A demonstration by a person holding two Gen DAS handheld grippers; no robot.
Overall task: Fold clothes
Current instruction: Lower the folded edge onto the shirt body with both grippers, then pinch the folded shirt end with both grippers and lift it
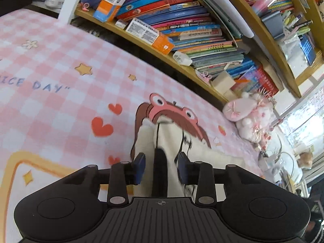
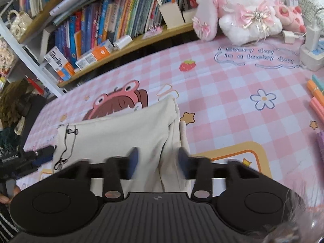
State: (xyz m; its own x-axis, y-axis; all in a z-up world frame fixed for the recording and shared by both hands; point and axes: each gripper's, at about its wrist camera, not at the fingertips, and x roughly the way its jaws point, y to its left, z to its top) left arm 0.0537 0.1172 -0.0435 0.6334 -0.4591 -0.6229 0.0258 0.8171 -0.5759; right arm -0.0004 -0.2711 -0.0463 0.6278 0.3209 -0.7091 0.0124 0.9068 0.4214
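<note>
- The left tool [image 1: 162, 165] stands with its jaws parted; a fold of the cream garment [image 1: 172, 141] runs up between the blue pads [image 1: 140, 165] without either pad pressing on it.
- A dark strip [image 1: 160, 172] on the garment lies in the middle of that gap.
- The right tool [image 2: 157, 161] is likewise parted, its pads blurred, with a hanging edge of the garment [image 2: 121, 129] between them and free of both.
- The garment lies folded on the tabletop [image 2: 222, 93], over a cartoon frog-hat figure [image 2: 121, 101] printed on the pink checked cover.
- A black cord with a clasp [image 2: 70, 133] runs along the garment's left side in the right wrist view.
- Beyond it stand a bookshelf [image 1: 182, 34] and a plush rabbit [image 2: 243, 12].
- Markers [image 2: 316, 97] lie at the right edge of the tabletop.
</note>
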